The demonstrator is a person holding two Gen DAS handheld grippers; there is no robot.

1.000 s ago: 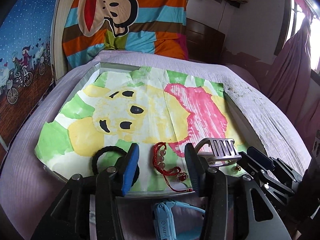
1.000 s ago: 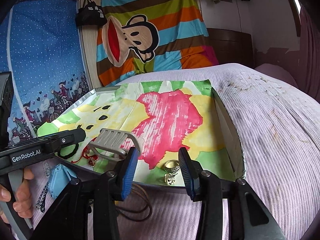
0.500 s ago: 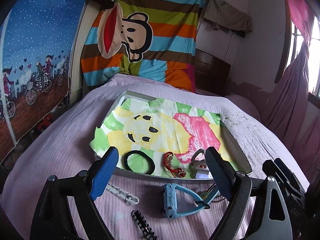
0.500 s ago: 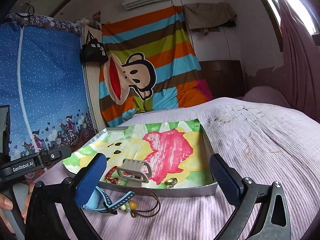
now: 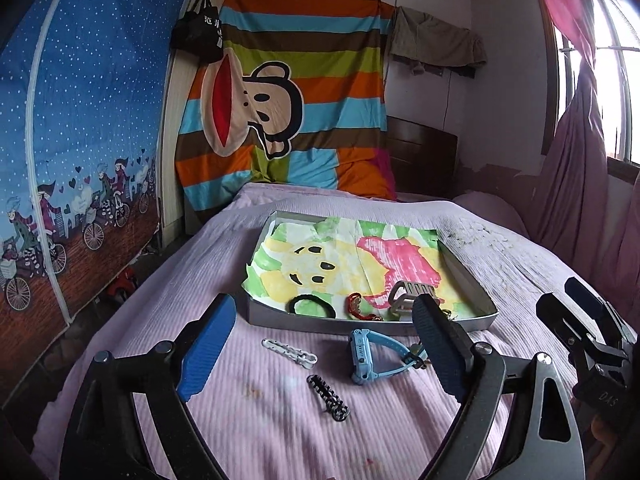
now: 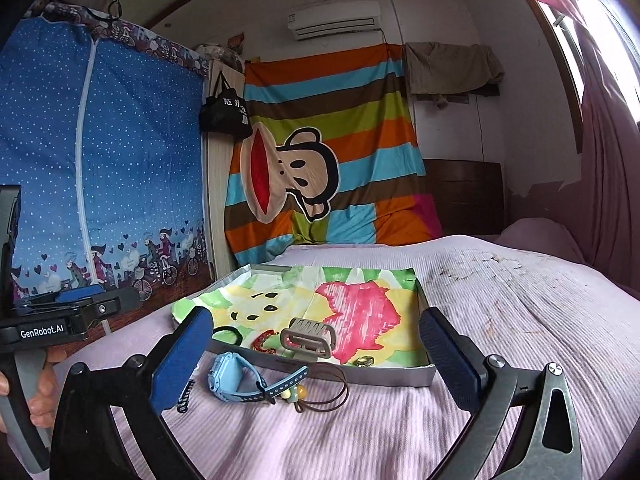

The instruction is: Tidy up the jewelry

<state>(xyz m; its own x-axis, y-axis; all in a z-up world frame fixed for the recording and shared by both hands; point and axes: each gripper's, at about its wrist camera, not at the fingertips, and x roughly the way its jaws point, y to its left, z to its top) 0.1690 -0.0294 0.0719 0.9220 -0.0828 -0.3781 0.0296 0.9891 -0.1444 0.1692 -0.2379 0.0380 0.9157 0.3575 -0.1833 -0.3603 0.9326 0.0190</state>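
A grey tray [image 5: 368,326] lined with a painted paper lies on the purple bedspread. Near its front wall rest a black hair tie [image 5: 312,305], a red bracelet [image 5: 358,308], a grey claw clip [image 5: 410,294] and a small ring [image 6: 364,360]. In front of the tray lie a blue watch [image 5: 368,356], a white clip [image 5: 290,352], a black clip [image 5: 328,398] and a brown beaded cord [image 6: 316,392]. My left gripper [image 5: 323,320] is open wide above the bed, short of the tray, holding nothing. My right gripper [image 6: 314,320] is open too, with nothing between its pads.
The bed [image 6: 520,320] stretches far to the right of the tray. A blue fabric wardrobe [image 5: 80,140] stands on the left, a striped monkey blanket [image 5: 288,120] hangs behind, and curtains [image 5: 580,180] hang at the right. A hand [image 6: 40,396] grips the left tool's handle.
Both grippers spread from half-closed to wide and pulled back and upward from the tray. The bracelet and the ring stay in the tray; the loose items on the bed came into view.
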